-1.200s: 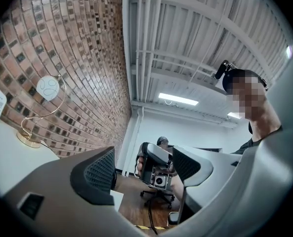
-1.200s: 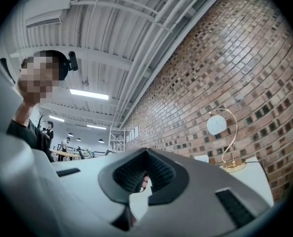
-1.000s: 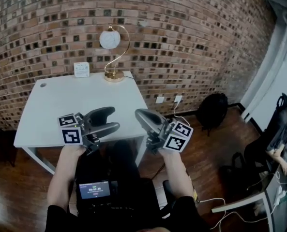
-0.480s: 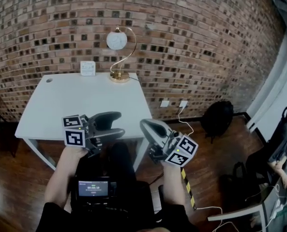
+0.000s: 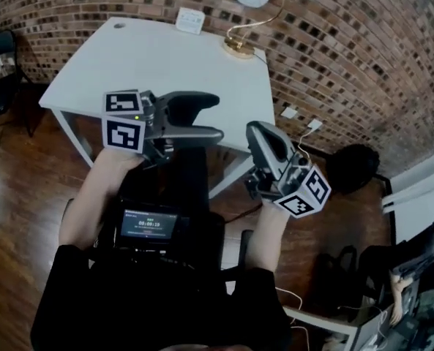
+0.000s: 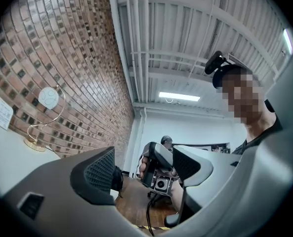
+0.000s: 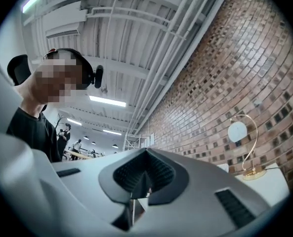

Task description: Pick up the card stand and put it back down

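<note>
The whole view has swung since a second ago: the white table (image 5: 129,72) now sits up in the top-left corner, and both grippers loom larger and nearer the middle, held out in the air short of the table's near edge. The left gripper (image 5: 215,115) has its jaws wide apart with nothing between them, only the room beyond. The right gripper (image 5: 259,134) is pinched fully together, pad on pad, and carries nothing. And there's the card stand (image 5: 189,20), a small white piece upright at the far edge of the table, close to the brick wall (image 5: 348,50) and just left of the gold lamp (image 5: 238,46), well apart from both grippers. Standing like that, it fits a stand waiting to be lifted just as well as one already set back down. It looks light and stiff, I'd say, easy to tip or skid on that smooth top, and the card face may flex or slide loose. So the better hold is probably low down across its two side edges, near the base, squeezed gently.
</note>
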`<action>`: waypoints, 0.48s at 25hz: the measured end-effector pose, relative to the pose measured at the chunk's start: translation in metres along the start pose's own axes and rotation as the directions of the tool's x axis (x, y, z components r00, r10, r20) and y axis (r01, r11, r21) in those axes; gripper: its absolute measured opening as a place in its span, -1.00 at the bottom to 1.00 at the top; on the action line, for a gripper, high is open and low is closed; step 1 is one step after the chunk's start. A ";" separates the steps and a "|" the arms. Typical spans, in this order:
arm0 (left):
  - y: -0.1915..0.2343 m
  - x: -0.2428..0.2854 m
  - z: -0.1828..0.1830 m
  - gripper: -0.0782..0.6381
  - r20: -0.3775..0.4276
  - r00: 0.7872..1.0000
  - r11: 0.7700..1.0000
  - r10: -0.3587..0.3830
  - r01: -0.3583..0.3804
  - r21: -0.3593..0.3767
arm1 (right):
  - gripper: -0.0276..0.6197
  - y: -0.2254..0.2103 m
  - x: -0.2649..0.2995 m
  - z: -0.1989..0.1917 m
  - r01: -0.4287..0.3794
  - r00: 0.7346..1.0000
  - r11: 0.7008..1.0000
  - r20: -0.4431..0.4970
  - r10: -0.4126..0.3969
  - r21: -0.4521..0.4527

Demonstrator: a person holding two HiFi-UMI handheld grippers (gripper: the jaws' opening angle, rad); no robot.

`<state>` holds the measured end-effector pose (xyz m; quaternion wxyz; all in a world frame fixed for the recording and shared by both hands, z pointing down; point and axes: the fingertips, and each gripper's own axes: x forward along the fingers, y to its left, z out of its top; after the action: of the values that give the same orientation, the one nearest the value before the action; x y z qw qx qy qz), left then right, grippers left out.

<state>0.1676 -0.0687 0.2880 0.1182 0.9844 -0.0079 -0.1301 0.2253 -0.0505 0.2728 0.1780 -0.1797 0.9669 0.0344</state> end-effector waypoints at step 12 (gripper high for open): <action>-0.008 -0.031 -0.015 0.22 0.034 0.998 0.999 0.051 -0.052 0.013 | -0.89 0.018 0.014 -0.035 -0.067 0.997 0.997 -0.037 0.069 0.048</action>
<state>0.1418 -0.0564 0.3082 0.1148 0.9823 -0.0362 -0.1434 0.1950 -0.0431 0.3003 0.1622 -0.1431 0.9762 0.0145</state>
